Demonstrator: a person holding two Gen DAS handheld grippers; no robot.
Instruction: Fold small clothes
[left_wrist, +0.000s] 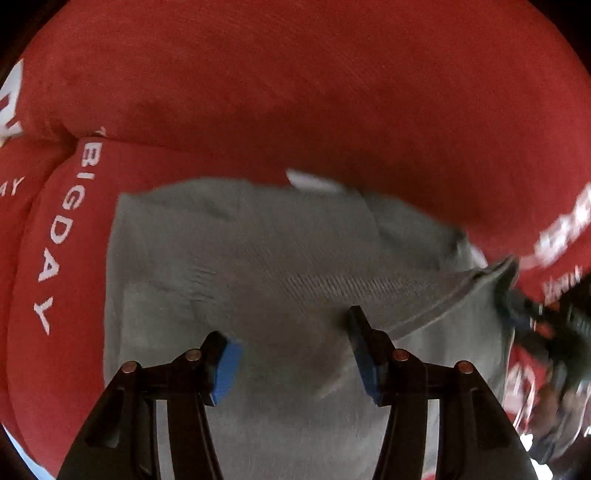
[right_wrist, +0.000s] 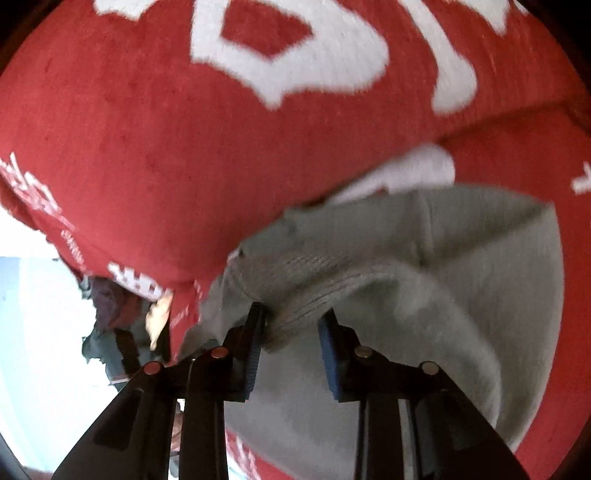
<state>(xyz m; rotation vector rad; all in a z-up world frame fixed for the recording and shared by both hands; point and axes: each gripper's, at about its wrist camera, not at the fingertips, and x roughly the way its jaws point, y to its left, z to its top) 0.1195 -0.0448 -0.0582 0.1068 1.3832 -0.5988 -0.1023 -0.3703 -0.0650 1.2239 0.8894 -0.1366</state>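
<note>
A small grey garment (left_wrist: 258, 258) (right_wrist: 461, 277) lies spread on a red cloth with white lettering (left_wrist: 295, 92) (right_wrist: 147, 129). A white label (left_wrist: 310, 181) (right_wrist: 417, 166) pokes out at its far edge. My left gripper (left_wrist: 291, 332) hovers open over the middle of the garment, with no cloth between its blue pads. My right gripper (right_wrist: 291, 314) is shut on the garment's ribbed band, which bunches between its fingers. In the left wrist view the right gripper (left_wrist: 517, 295) shows blurred at the right, lifting that edge into a raised fold.
The red cloth's edge drops off to the left in the right wrist view, over a bright floor (right_wrist: 37, 314). A dark heap of other clothes (right_wrist: 110, 314) sits below that edge. The lettering "BIGDAY" (left_wrist: 55, 229) runs along a fold at the left.
</note>
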